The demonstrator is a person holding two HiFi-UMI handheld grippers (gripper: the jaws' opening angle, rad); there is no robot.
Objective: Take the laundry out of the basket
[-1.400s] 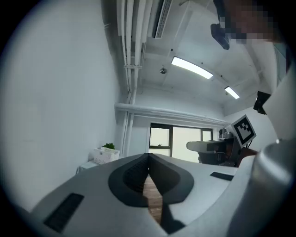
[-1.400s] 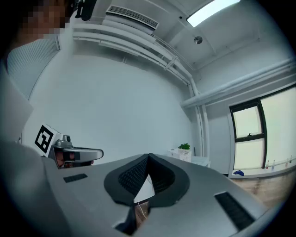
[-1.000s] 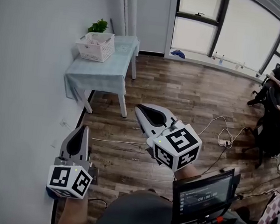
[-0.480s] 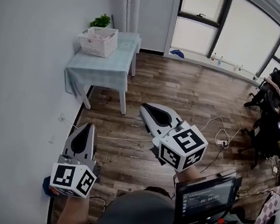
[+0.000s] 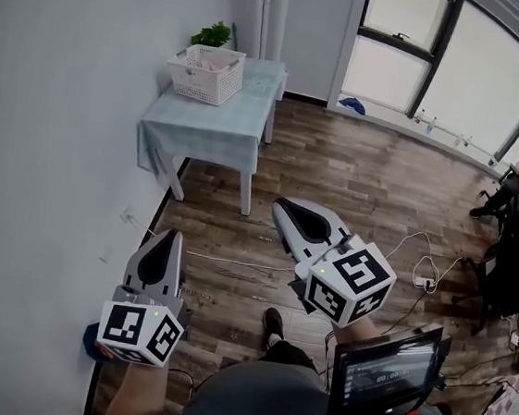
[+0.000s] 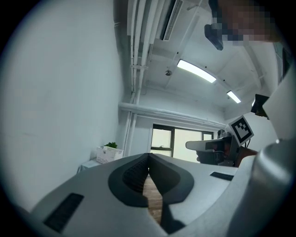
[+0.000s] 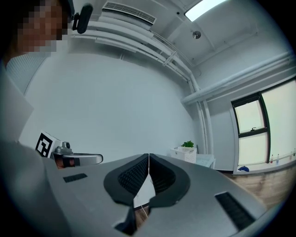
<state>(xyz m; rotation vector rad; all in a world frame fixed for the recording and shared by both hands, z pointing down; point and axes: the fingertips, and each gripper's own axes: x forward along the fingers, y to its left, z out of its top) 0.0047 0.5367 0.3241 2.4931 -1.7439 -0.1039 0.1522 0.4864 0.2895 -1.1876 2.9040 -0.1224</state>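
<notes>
Nearer the table [image 5: 215, 121] now — left gripper [image 5: 170, 238], right gripper [image 5: 282, 211] level, jaws together.

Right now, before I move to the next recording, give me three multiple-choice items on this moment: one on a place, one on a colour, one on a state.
1. Where does the white basket stand?
A. On the floor by the window
B. On the table by the wall
C. On a chair

2. What colour is the cloth on the table?
A. Pale blue-green
B. Red
C. Black

3. How do the fingers of the left gripper and the right gripper stand?
A. Both pairs shut, with nothing between them
B. Both pairs wide open
C. Left pair shut on a towel

Answers:
1 B: the head view shows it on the tabletop's far end.
2 A: the cloth hangs pale blue-green over the table's edge.
3 A: each gripper view shows its pads meeting, empty.
</notes>
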